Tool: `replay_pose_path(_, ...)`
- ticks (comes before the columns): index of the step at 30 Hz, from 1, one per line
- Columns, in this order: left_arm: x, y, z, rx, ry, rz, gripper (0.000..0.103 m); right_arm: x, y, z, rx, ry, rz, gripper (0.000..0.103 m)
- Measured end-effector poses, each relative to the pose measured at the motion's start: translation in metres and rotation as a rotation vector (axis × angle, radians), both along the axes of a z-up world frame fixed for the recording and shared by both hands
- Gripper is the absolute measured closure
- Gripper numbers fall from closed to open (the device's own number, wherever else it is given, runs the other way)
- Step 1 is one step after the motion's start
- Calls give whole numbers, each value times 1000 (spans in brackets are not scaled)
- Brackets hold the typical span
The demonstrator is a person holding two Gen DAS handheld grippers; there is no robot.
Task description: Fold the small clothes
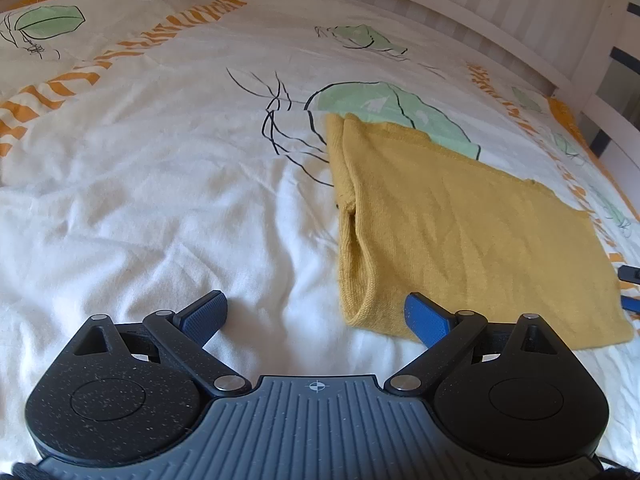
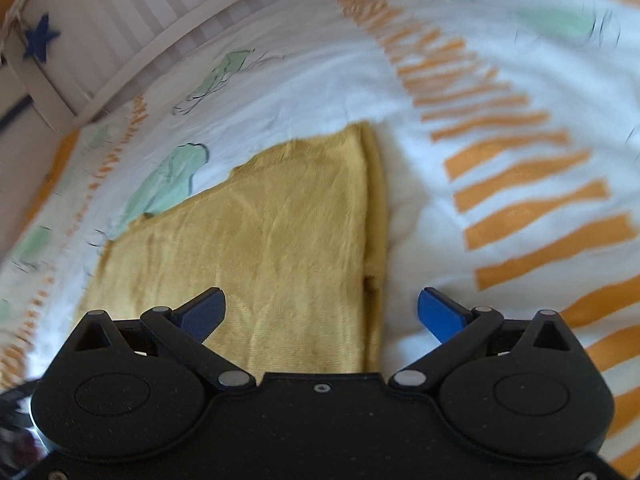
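Note:
A small mustard-yellow knit garment (image 1: 460, 232) lies folded flat on the bed, right of centre in the left wrist view. My left gripper (image 1: 316, 316) hovers open just in front of its near left corner, nothing between the blue pads (image 1: 426, 320). In the right wrist view the same garment (image 2: 260, 248) fills the lower middle, its folded edge running up the right side. My right gripper (image 2: 322, 312) is open above that edge, holding nothing. The tips of the right gripper (image 1: 630, 288) peek in at the right edge of the left wrist view.
A white duvet (image 1: 160, 184) with orange stripes, green leaves and black line drawings covers the bed. A white slatted bed rail (image 1: 520, 36) runs along the far side. A blue star (image 2: 40, 36) hangs on the rail in the right wrist view.

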State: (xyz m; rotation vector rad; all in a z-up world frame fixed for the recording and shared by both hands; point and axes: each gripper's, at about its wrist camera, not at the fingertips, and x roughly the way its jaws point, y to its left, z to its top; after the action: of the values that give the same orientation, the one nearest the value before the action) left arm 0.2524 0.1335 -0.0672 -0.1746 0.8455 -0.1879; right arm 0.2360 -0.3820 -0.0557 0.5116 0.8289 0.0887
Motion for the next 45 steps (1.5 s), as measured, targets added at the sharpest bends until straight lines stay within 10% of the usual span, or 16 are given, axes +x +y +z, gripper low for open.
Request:
replay_pose_path(14,3,-2,-4,11,4,-1,7,38,-12,-16,227,-58,51,6)
replay_pose_path(19,4,-2,-4,8,5,-1,7,43,-16,-16,236,-13,22,74)
replay_pose_path(34,-3,13,19,-11,-61,25,7,78,94,82,62,-6,182,77)
replay_pose_path(45,-5,40,34,-57,-91,98,7,110,220,68,28,55,292,78)
